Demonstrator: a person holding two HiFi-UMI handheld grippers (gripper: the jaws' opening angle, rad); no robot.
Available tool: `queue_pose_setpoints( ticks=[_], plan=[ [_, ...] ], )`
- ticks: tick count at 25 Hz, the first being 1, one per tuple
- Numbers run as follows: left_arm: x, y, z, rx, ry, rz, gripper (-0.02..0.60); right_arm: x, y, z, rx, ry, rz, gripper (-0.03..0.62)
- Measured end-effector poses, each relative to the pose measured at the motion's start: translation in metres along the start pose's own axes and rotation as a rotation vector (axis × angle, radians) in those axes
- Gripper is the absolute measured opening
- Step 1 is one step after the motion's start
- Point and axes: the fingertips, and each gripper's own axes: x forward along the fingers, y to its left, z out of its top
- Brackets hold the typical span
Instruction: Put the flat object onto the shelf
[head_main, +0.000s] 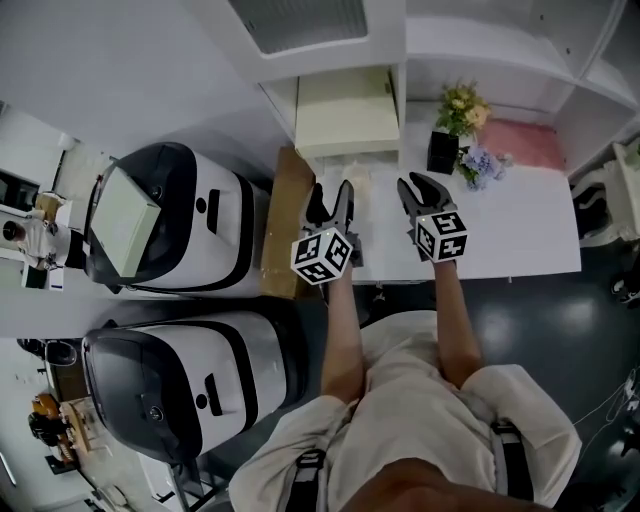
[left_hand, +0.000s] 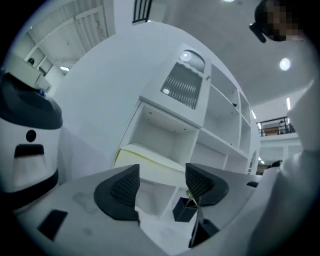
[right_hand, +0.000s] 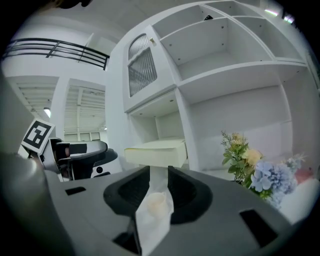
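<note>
Jaws of the right gripper (right_hand: 159, 172) stand narrowly apart and are clamped on a thin white packet (right_hand: 155, 205), judged to be the flat object of the task. A pale round lump shows inside it. The packet stands on edge between the pads. Its long axis runs along the jaws, from the tips back toward the camera. In the head view it cannot be made out at the right gripper (head_main: 420, 185).

Ahead of the packet and somewhat above it is the shelf (right_hand: 220, 75), well apart from the jaw tips. A pale yellow box (right_hand: 155, 150) already lies flat in the lower left bay, in line with the jaws. The wider bay to the right of the divider is bare at its front apart from the flowers (right_hand: 250, 165), which stand ahead and to the right.

The left gripper (left_hand: 161, 182) has its jaws wide apart with nothing between the pads. It hangs over the table (head_main: 520, 230) just beside the right one, and in the head view the left gripper (head_main: 331, 195) faces the box (head_main: 345, 110).

Judgement: the right gripper carries the load, and the coming move is forward and up. The packet must be turned off its edge to lie flat. The flowers are the nearest obstruction on the right.
</note>
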Motion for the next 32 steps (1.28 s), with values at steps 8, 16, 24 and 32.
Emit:
queue_pose_setpoints(
  ticks=[8, 16, 24, 32],
  plan=[
    [-0.022, -0.03, -0.008, 0.113, 0.005, 0.042, 0.288, -0.035, 0.003, 0.001, -0.001, -0.026, 0.037, 0.167],
    [-0.039, -0.057, -0.007, 0.186, -0.02, 0.084, 0.288, -0.066, 0.0, 0.008, 0.003, -0.075, 0.061, 0.167],
    [-0.064, -0.069, -0.006, 0.232, -0.044, 0.125, 0.272, -0.086, 0.007, 0.003, 0.016, -0.093, 0.114, 0.167],
    [-0.084, -0.062, -0.005, 0.274, -0.048, 0.18, 0.225, -0.096, 0.016, 0.001, -0.003, -0.101, 0.153, 0.158]
  ],
)
